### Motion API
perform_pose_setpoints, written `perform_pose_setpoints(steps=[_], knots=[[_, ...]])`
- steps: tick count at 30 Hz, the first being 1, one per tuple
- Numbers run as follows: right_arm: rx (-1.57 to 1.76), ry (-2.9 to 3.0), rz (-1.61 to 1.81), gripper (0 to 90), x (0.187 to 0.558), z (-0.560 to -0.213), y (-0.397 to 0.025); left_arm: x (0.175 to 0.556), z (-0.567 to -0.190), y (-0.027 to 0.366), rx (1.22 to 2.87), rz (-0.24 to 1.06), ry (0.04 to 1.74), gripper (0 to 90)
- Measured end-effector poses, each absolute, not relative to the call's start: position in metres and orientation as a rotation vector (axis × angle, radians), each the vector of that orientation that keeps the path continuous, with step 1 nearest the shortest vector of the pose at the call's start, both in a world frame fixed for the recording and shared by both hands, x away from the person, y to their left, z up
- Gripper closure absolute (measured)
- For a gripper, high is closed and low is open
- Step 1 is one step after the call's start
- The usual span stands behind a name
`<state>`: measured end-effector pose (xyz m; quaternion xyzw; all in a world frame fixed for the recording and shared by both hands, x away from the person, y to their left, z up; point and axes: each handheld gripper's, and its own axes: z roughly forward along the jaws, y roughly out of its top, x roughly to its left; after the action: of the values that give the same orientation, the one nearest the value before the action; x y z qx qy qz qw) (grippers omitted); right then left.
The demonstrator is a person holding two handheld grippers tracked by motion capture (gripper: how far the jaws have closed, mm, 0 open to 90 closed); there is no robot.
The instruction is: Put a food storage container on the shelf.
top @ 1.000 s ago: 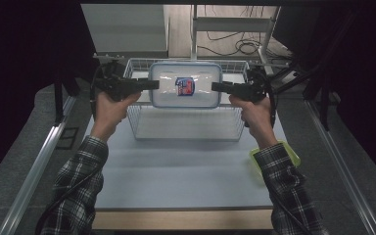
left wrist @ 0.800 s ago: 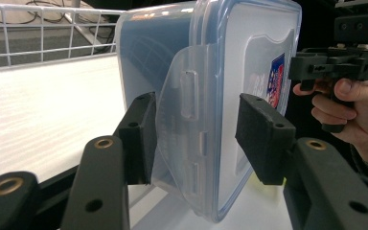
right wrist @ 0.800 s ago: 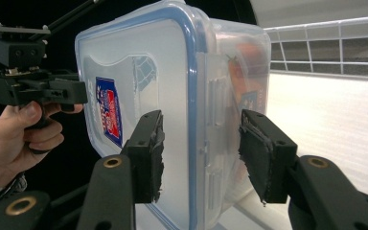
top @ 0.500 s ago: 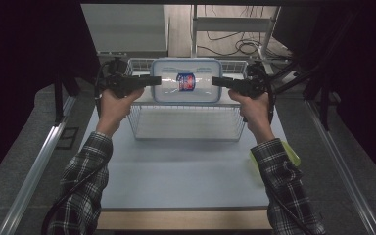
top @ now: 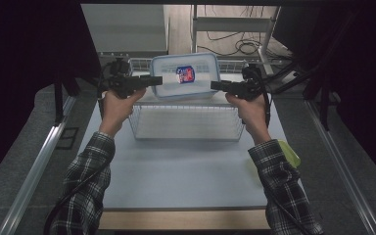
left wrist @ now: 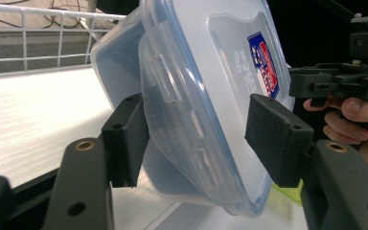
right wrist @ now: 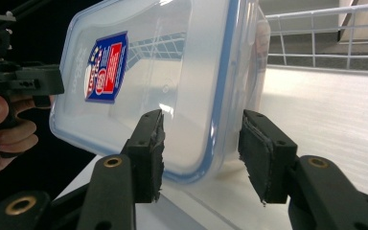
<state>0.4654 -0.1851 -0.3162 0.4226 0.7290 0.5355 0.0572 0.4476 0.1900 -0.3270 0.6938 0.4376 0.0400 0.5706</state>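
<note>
My left gripper (top: 155,80) has its jaws set around the left end of the clear plastic food container (top: 186,76); in the left gripper view the pads (left wrist: 127,139) stand either side of its lidded rim, one against the wall, the other just off the lid, so I can't tell how hard it bites. My right gripper (top: 216,86) takes the opposite end, jaws astride the blue-sealed rim, a slim gap visible at the pad (right wrist: 263,153) on the base side. Between them the container hangs tilted, lid with its red-and-blue label (top: 185,74) facing me, above the far side of the wire basket (top: 186,128). The basket sits at the far edge of the white table (top: 176,176). A yellow-green cloth (top: 290,152) lies at the table's right edge.
</note>
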Motion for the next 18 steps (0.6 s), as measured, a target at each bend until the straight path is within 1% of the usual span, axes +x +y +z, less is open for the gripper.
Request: perform_pose_setpoints(steps=[2,5,9,13,18], knots=[[1.288,2.198,1.620,53.0,0.465,-0.316,-0.186,0.448,-0.328,0.190,1.628,0.105,1.028,37.1],[1.296,2.199,1.642,53.1,0.466,-0.317,-0.187,0.449,-0.330,0.191,1.622,0.107,1.023,36.3],[1.300,2.192,1.658,52.8,0.466,-0.318,-0.187,0.448,-0.329,0.188,1.651,0.181,1.038,32.9],[1.318,2.168,1.677,51.3,0.467,-0.318,-0.185,0.450,-0.333,0.183,1.672,0.179,1.032,30.8],[1.344,2.143,1.688,50.8,0.469,-0.318,-0.185,0.451,-0.332,0.180,1.654,0.182,1.047,31.8]])
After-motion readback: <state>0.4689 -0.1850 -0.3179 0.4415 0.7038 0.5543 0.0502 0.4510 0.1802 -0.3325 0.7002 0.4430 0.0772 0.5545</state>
